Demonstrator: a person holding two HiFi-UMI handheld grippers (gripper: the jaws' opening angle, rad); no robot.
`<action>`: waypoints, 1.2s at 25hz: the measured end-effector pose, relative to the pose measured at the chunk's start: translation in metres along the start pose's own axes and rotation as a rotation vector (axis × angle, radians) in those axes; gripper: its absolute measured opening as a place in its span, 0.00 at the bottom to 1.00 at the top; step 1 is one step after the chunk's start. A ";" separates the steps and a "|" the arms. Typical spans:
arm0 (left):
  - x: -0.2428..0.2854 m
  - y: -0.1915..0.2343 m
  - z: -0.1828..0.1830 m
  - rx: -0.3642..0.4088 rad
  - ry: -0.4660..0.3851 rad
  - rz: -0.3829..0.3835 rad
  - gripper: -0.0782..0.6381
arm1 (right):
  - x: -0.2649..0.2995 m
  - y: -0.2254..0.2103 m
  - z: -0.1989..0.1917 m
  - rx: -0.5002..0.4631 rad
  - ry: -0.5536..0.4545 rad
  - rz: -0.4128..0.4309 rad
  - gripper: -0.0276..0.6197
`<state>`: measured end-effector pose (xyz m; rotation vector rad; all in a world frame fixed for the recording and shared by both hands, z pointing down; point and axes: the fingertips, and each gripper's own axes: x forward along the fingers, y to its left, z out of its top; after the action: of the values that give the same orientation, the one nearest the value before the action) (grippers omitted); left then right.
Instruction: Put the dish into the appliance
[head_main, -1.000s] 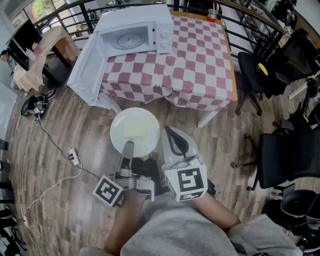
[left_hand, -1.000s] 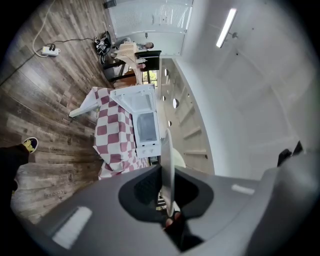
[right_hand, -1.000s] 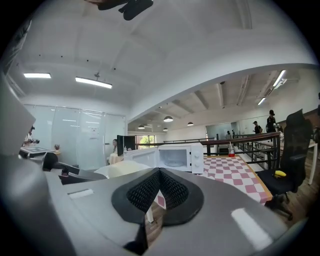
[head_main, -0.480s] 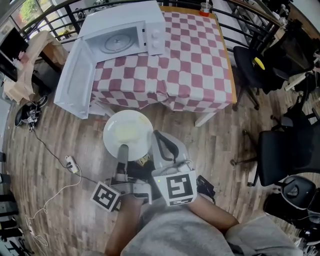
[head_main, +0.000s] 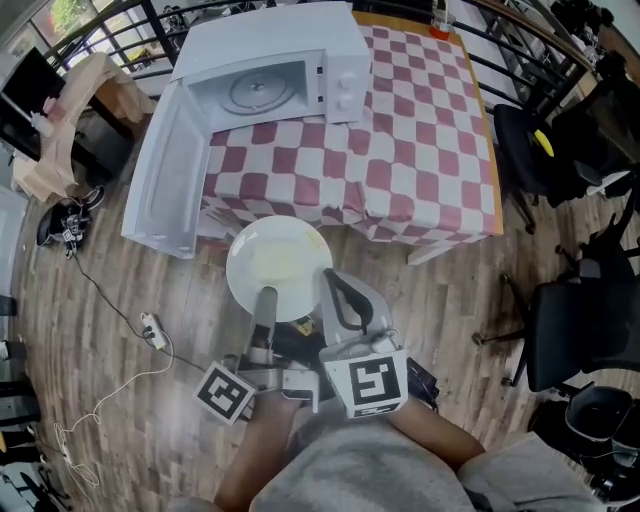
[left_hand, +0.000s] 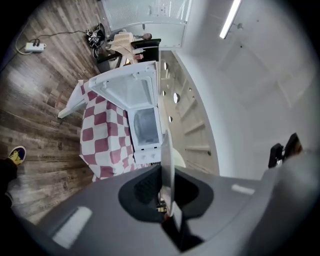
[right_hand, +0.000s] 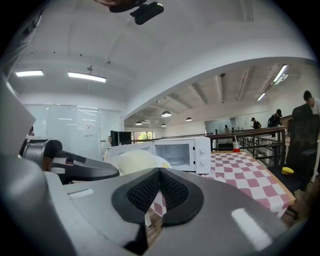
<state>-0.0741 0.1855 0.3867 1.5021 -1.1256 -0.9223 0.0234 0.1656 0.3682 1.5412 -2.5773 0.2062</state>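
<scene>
The round white glazed dish (head_main: 278, 262) hangs before the checked desk (head_main: 420, 150), short of the open white microwave (head_main: 270, 85) — left tongs (head_main: 266, 298) clamped on its near rim, right tongs (head_main: 333, 282) together, empty. Probably stiff, slick, breakable — grip deep on the rim.

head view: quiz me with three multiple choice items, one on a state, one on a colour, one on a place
1. The microwave has its door: A shut; B open; C missing.
2. The tablecloth is checked white and: A blue; B green; C red.
3. The plate is: A inside the microwave; B on the tablecloth; C held by the left gripper.
Key: B, the door hangs swung wide; C, red squares show; C, the jaws pinch its rim.
</scene>
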 end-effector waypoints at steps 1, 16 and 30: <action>0.007 0.001 0.004 -0.002 0.003 0.000 0.15 | 0.008 0.000 0.002 -0.006 0.002 0.003 0.04; 0.085 0.005 0.056 -0.044 0.032 0.001 0.15 | 0.090 -0.015 0.034 -0.013 -0.002 -0.050 0.04; 0.127 0.012 0.111 -0.043 0.065 -0.005 0.15 | 0.153 -0.003 0.056 -0.015 -0.027 -0.092 0.04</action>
<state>-0.1462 0.0333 0.3743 1.4897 -1.0493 -0.8898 -0.0480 0.0214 0.3410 1.6633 -2.5152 0.1563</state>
